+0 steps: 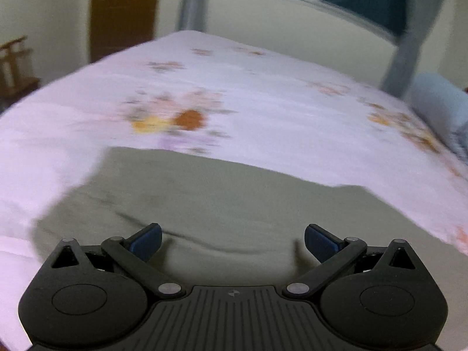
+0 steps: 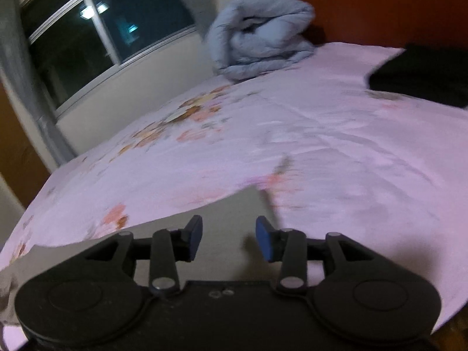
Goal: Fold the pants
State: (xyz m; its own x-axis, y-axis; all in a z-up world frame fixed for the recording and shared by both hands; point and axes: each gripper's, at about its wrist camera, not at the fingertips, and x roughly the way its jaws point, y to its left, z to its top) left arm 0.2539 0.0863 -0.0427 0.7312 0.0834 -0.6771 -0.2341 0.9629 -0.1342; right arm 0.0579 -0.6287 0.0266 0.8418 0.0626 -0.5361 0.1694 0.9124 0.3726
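The pants (image 1: pixel 222 204) lie flat on the bed (image 1: pixel 263 87), seemingly part-folded, with the left gripper (image 1: pixel 233 241) and right gripper (image 2: pixel 228 241) both spread, holding nothing.

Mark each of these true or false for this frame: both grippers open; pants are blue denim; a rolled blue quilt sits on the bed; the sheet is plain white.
1. Both grippers are open. True: the left gripper and right gripper each show a clear gap and hold nothing.
2. The pants are blue denim. False: they are grey-green.
3. A rolled blue quilt sits on the bed. True.
4. The sheet is plain white. False: pink with flowers.
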